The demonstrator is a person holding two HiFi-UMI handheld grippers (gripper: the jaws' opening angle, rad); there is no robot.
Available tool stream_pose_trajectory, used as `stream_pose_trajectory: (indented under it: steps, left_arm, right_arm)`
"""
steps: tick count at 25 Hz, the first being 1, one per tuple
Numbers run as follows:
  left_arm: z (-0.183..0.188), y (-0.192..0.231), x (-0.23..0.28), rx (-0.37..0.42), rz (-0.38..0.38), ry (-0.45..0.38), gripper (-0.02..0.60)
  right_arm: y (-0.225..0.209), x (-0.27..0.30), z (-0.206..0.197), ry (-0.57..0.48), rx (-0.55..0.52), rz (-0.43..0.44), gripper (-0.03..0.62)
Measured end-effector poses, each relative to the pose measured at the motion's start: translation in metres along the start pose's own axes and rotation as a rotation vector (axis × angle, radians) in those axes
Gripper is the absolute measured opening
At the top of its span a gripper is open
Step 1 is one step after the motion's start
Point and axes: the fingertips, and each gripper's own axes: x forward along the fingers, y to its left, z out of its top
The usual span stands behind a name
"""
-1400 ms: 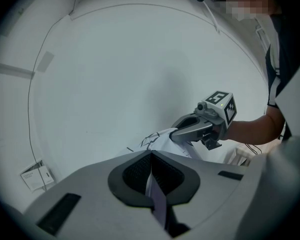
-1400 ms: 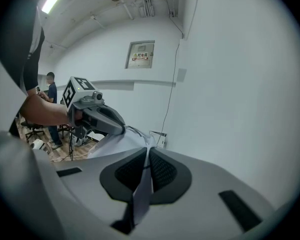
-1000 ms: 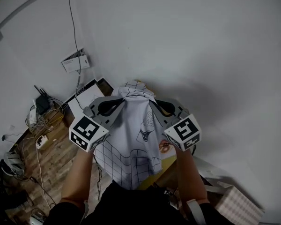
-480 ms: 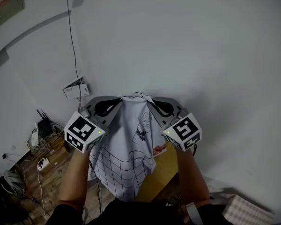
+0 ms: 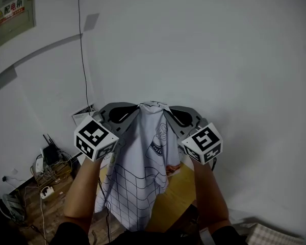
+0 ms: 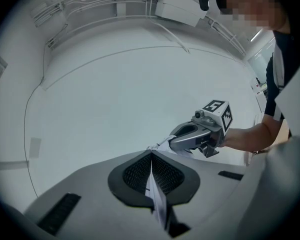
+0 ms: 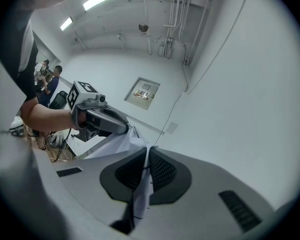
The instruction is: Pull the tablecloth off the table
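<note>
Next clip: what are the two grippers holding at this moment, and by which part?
Both hold the tablecloth. The left gripper and the right gripper are each shut on its bunched top, close together, and the rest hangs down between the arms.

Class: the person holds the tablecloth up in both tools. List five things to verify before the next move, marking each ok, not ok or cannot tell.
1. Left tool shut on the tablecloth: ok.
2. Right tool shut on the tablecloth: ok.
3. Both tools at about matching height: ok.
4. Tablecloth fully off the table: cannot tell; its hanging lower part hides the near edge.
5. Hem clear of the floor cables: cannot tell.
</note>
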Motion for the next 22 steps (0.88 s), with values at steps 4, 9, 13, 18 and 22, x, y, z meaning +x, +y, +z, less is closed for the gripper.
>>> stream_pose_trajectory:
  steps: [4,9,13,18,22]
  left_arm:
    - [0.018,-0.007,-0.008,0.030,0.004,-0.032,0.012]
    - [0.053,0.006,-0.006,0.069,0.017,-0.077,0.012]
    - [0.091,0.027,0.009,0.099,0.017,-0.091,0.012]
    - [0.129,0.039,0.019,0.141,-0.005,-0.097,0.012]
    - [0.156,0.043,0.017,0.158,-0.016,-0.125,0.012]
  right_arm:
    - [0.004,-0.011,0.021,-0.035,-0.039,-0.020,0.021]
    - [-0.013,-0.011,0.057,-0.073,-0.099,-0.039,0.021]
    - [-0.043,-0.006,0.090,-0.104,-0.122,-0.047,0.021]
    - [-0.065,-0.006,0.125,-0.133,-0.150,-0.065,0.021]
    - [-0.071,-0.008,0.151,-0.153,-0.185,-0.086,0.021]
